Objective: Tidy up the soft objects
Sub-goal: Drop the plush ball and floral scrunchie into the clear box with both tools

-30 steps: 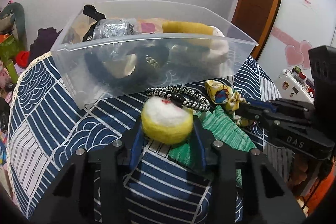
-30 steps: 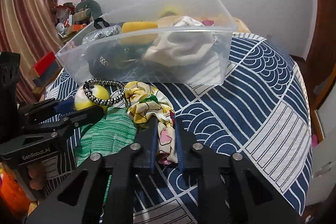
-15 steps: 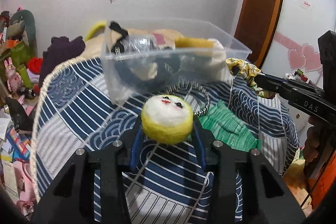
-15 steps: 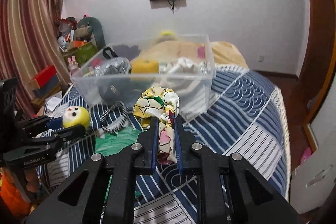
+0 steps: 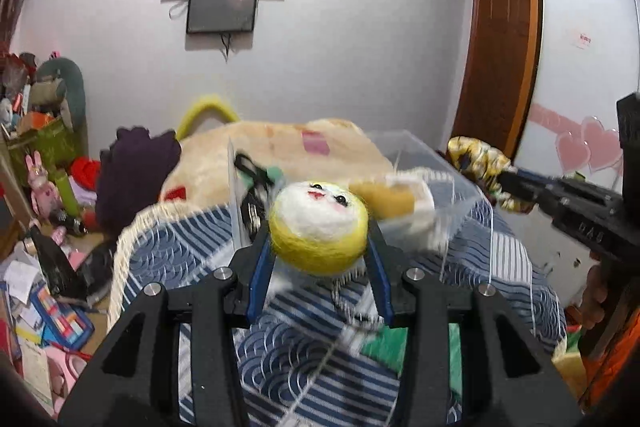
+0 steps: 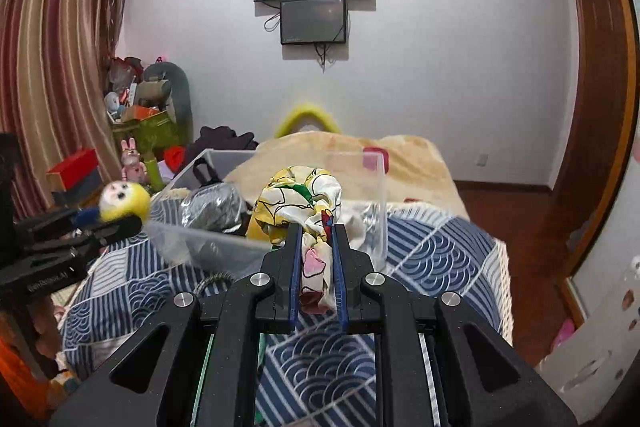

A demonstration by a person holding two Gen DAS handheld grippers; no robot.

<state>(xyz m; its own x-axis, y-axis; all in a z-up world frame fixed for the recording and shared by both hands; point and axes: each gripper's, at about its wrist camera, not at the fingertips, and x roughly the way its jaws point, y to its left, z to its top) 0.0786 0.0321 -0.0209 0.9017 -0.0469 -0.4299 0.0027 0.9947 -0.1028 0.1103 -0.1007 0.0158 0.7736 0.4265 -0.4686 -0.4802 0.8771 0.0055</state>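
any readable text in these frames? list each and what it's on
"DAS": on the body of the right claw, seen from the left wrist view; blurred, so likely but not certain.
Lettering on the body of the left claw, right wrist view: too blurred to read.
Small label on the white door: too small to read.
Nothing else legible.

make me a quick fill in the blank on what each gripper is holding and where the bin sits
1. The left gripper is shut on a felt ball with a white face and a ____ rim.
2. The right gripper is shut on a ____ scrunchie.
3. The clear plastic bin rests on a blue and white ____.
4. On the far wall hangs a dark ____.

Missing words: yellow; floral; bedspread; screen
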